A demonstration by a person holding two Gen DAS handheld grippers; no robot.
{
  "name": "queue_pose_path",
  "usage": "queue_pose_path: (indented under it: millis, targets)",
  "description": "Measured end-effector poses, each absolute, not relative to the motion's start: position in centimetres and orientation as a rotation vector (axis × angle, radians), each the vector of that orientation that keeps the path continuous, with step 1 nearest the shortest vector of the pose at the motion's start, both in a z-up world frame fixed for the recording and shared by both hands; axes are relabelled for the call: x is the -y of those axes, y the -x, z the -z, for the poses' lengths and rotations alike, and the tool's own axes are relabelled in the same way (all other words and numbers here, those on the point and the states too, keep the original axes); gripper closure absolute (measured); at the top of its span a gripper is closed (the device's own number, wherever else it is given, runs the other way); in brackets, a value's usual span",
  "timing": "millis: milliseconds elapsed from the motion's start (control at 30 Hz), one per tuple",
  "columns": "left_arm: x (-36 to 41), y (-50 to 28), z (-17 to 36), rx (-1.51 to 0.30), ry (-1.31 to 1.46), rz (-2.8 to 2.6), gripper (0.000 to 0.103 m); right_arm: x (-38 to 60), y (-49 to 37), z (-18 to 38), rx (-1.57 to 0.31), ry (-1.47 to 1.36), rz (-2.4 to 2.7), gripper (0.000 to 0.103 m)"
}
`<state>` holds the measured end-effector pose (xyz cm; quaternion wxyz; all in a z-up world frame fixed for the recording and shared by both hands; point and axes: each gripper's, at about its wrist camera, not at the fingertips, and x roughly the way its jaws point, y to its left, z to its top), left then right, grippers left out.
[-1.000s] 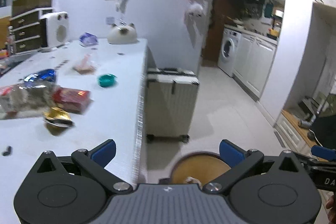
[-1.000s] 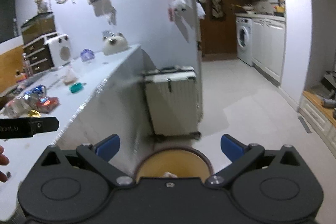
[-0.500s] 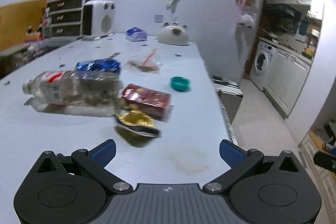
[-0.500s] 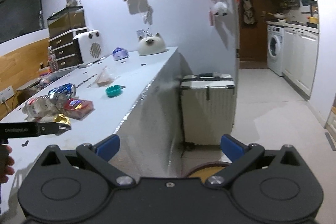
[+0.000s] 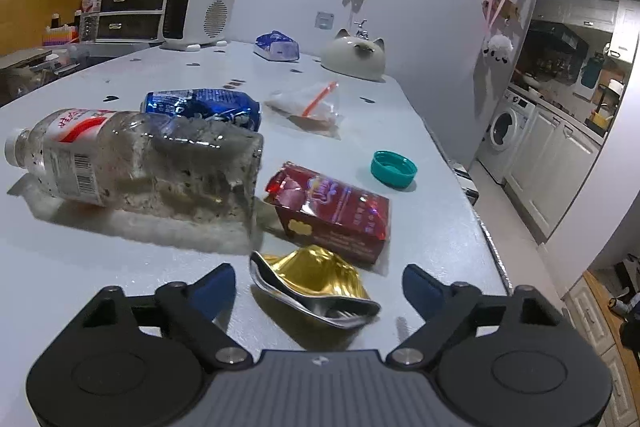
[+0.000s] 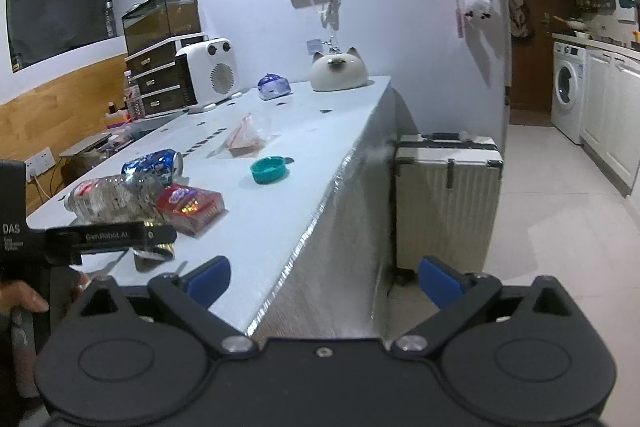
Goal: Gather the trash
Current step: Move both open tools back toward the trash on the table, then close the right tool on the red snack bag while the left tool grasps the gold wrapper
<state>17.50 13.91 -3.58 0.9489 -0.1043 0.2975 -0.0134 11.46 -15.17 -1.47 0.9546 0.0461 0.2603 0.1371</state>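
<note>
Straddling crushed gold foil tray [image 5: 316,287] at 12 o'clock: left gripper [image 5: 318,287], jaws apart, lately narrowing, not touching. Beyond: red packet [image 5: 332,211]; clear bottle [image 5: 136,159] at 10 o'clock; blue can [image 5: 204,107]; teal cap [image 5: 394,169] at 1 o'clock. Over table edge [image 6: 320,211]: right gripper [image 6: 324,279], jaws apart, lately narrowing, empty.

On the pale grey tabletop [image 5: 420,227] lie a clear bottle [image 5: 136,163] with a red-and-white label, a blue can [image 5: 204,107], a red packet [image 5: 332,211], a gold foil wrapper [image 5: 316,283] and a teal lid [image 5: 394,169]. The tongs are black with blue fingertips [image 5: 212,291].
</note>
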Motion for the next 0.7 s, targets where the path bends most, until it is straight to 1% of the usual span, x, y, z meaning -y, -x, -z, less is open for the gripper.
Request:
queue_pose_path:
  millis: [167,367,567,633,700]
  targets:
    - [-14.2,-17.4,3.5,-0.629,0.127,0.011,0.018,12.9,-13.7,0.6,-0.516,-0.066,-0.318,0.010]
    - [-16.3,-16.7,3.6,-0.656,0.040,-0.039,0.018,9.6,-16.6,-0.1,-0.504,-0.025,-0.381,0.014]
    - [-19.2,-15.1,3.5,-0.645,0.054,-0.065,0.019,6.7,-19.3,0.3,-0.527,-0.015,-0.461,0.019]
    - [-19.7,-14.8,3.3,-0.633,0.079,-0.033,0.022,5.8,-20.3,0.6,-0.523,0.001,-0.503,0.019]
    - [-19.8,-14.7,3.2,-0.629,0.119,0.001,0.023,4.6,-21.4,1.0,-0.518,0.045,-0.562,0.020]
